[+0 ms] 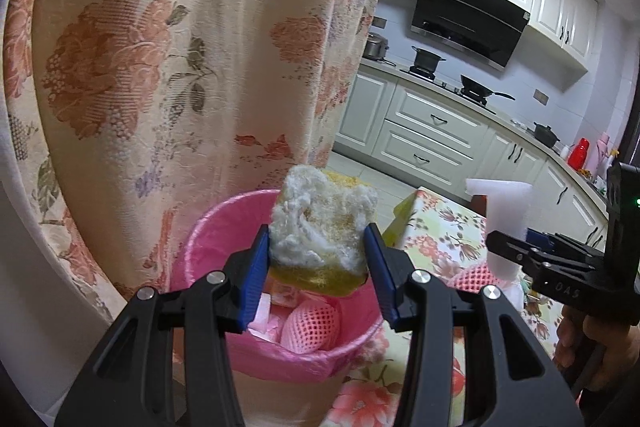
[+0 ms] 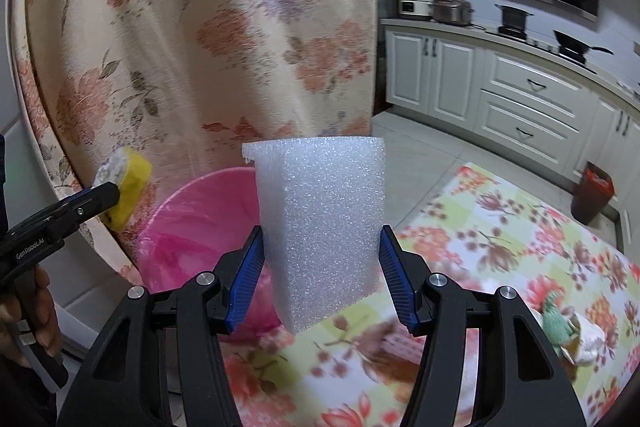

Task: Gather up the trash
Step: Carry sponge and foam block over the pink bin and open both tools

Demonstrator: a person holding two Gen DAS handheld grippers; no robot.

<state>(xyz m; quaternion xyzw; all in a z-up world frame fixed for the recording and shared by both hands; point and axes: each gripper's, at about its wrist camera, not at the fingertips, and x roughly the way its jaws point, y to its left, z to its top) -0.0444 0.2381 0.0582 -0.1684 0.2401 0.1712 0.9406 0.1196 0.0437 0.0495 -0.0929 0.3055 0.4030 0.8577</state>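
Clearly, the drop-off step was in hand. The left gripper [image 1: 318,267] clamped a worn yellow sponge [image 1: 322,227] just above the pink-lined bin [image 1: 208,247] at lower centre of its view. The right gripper [image 2: 322,275] pinched a white foam block [image 2: 324,227], right of the bin and nearer the floral tablecloth [image 2: 500,247]. Next, each probably needed centring over the bin before its fingers spread. "GenRobot.AI" showed on the left gripper's body; "DAS" on the right's.
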